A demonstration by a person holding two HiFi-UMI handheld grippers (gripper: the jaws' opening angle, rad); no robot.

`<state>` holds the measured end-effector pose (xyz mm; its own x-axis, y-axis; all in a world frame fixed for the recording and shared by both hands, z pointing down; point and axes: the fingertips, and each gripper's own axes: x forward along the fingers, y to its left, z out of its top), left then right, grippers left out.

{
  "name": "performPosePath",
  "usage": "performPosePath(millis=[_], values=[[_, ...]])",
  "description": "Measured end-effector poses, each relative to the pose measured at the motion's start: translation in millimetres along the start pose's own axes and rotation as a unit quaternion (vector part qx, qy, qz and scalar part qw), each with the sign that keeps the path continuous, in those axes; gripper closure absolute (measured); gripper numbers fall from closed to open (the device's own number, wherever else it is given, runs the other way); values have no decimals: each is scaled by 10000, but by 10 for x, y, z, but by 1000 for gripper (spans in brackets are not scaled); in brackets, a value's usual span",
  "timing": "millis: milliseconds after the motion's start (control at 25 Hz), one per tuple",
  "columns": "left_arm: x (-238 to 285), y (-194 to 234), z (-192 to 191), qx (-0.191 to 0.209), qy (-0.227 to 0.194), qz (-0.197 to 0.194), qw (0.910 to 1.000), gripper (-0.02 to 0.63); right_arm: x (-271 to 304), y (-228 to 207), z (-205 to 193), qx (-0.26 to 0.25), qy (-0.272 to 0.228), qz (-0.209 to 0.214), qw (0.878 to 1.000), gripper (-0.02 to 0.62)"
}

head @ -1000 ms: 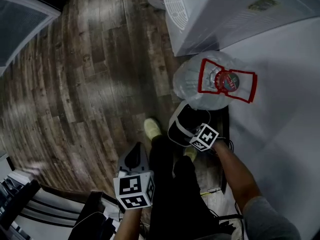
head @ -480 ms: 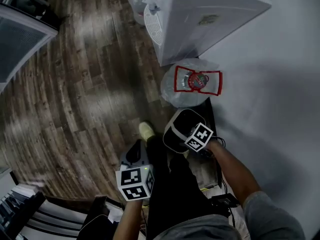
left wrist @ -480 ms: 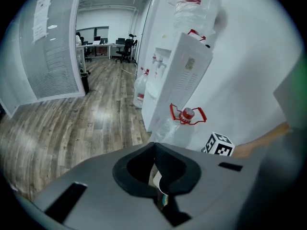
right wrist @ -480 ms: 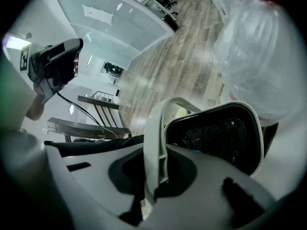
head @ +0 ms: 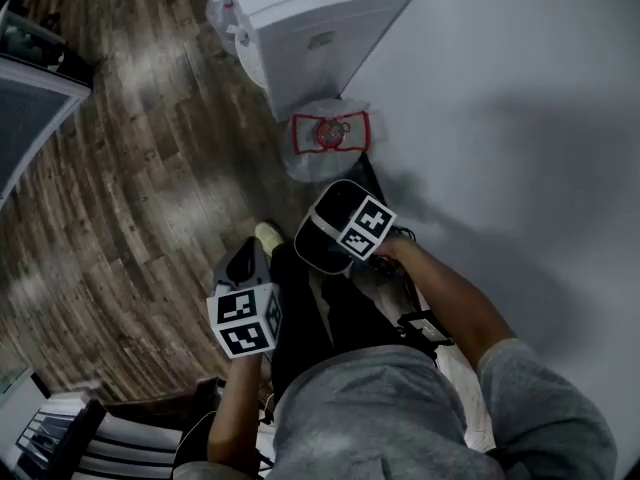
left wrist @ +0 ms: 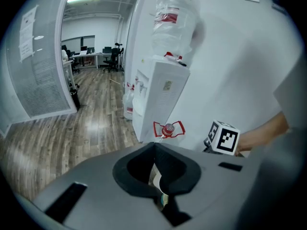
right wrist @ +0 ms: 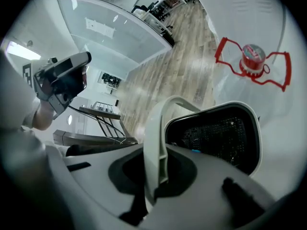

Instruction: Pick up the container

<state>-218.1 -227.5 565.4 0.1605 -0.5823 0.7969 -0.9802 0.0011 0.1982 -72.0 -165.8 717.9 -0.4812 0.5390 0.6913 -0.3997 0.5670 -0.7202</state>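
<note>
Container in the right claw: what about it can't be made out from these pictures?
1. Right gripper view: the container is dark inside, contents cannot be told; the right claw covers its near rim.
2. Head view: that claw's marker cube covers most of it.
3. Left gripper view: the left claw hides it with its body.

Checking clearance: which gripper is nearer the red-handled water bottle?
Right. The right gripper, holding the container, is just below the water bottle in the head view; the left gripper is farther down-left.
</note>
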Motion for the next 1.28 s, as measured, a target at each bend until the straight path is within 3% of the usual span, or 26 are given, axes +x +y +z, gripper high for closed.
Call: performPosePath(millis=[240,560,760,1000,1280], values=[[-327,-205,361,285,-186,-143,9993,592,-566,537,29,13,-141,-39,9999,569],[-760,-610,600,482,-486,-264,9973,592,-1247,1147,119,610,-1100,285,9917,569],[-1002,-800,523,584,-587,-206,9964,591,-1519,1391,65,1130,-1845,464,9752,569],[-1340,-906,375,585,-727,-27,9956,592,-1744,1485,-94,1806,-2669,798,9433,569],[-1583,-1047,30,576,-670,140,9960,592,-1802,1606,-369,1832,-2999,836,9325,569]])
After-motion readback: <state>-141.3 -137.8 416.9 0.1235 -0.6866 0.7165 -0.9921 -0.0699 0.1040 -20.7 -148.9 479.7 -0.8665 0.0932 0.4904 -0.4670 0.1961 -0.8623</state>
